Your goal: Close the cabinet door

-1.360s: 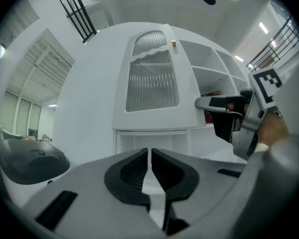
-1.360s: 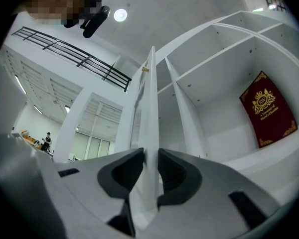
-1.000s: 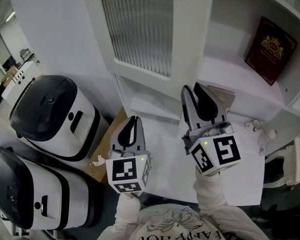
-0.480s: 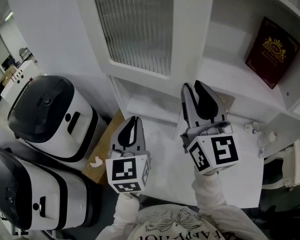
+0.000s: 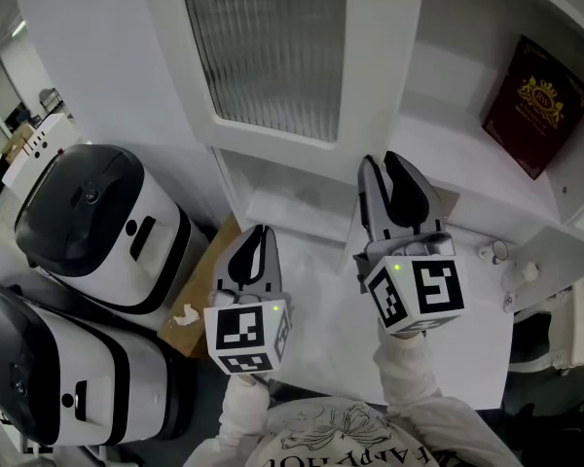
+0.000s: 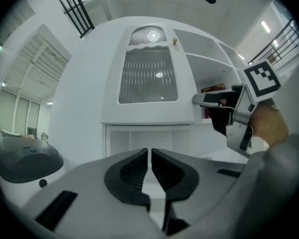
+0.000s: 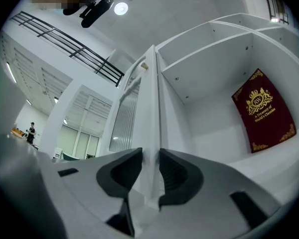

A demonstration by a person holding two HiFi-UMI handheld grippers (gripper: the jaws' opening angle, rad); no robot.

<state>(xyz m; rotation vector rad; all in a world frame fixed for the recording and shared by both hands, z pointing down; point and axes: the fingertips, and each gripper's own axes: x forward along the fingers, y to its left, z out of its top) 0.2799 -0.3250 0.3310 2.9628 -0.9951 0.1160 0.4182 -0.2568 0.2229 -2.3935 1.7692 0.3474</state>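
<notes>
The right tongs [image 7: 149, 156] are narrow and closed on the lower edge of the cabinet door [image 7: 152, 108], whose white edge stands between the two jaws. The ribbed glass panel [image 5: 273, 47] lies above and left of these tongs, and a red book [image 5: 537, 105] leans in the open shelf up to their right. The left tongs [image 6: 149, 153] are empty and all but together, lower and left of the right pair. Two white-and-black machines [image 5: 102, 222] stand further left.

Cabinet door [image 5: 273, 56]: white frame, ribbed glass panel, upright, standing partly open. Free edge clamped between the right tongs [image 7: 150, 158].
</notes>
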